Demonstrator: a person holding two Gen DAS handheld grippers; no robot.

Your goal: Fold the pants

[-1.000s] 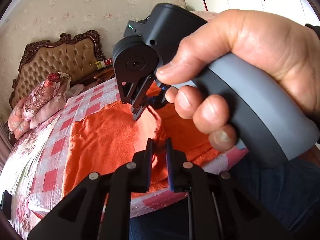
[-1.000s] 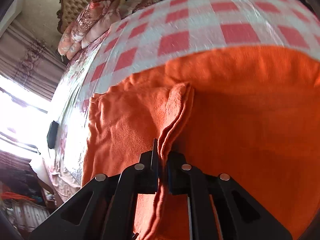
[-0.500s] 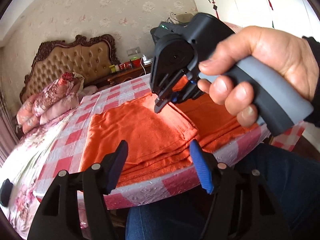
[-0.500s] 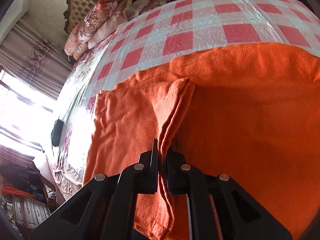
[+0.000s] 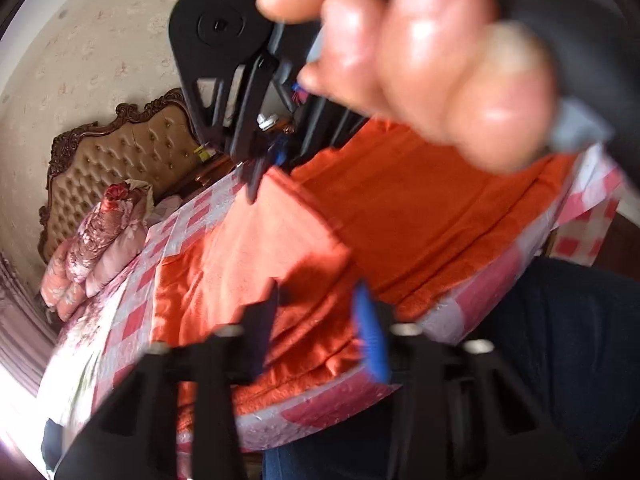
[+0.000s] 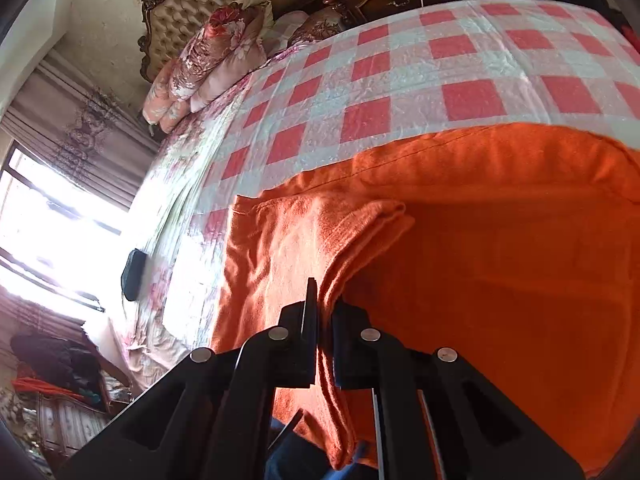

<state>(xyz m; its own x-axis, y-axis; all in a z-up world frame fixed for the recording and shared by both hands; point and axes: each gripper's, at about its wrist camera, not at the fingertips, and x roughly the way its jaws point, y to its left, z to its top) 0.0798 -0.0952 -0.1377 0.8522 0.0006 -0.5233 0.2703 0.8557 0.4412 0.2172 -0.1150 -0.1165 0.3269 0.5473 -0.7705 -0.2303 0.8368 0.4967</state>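
Note:
Orange pants lie spread on the checked bed cover. My right gripper is shut on a raised fold of the pants and holds it off the bed. In the left wrist view that gripper hangs above the cloth in a person's hand, blurred and close to the lens. My left gripper is over the near edge of the pants at the bed's rim. Its jaws are closing with a gap still between them. Folded cloth shows in the gap, and the pads do not press on it.
Floral pillows and a tufted headboard stand at the far end of the bed. A small black object lies at the bed's left side by the bright window. The person's dark blue trouser leg is against the near bed edge.
The left jaws went from nearly shut to wide apart and now stand narrower, closer to the near edge of the pants. The right gripper has risen with the pinched fold.

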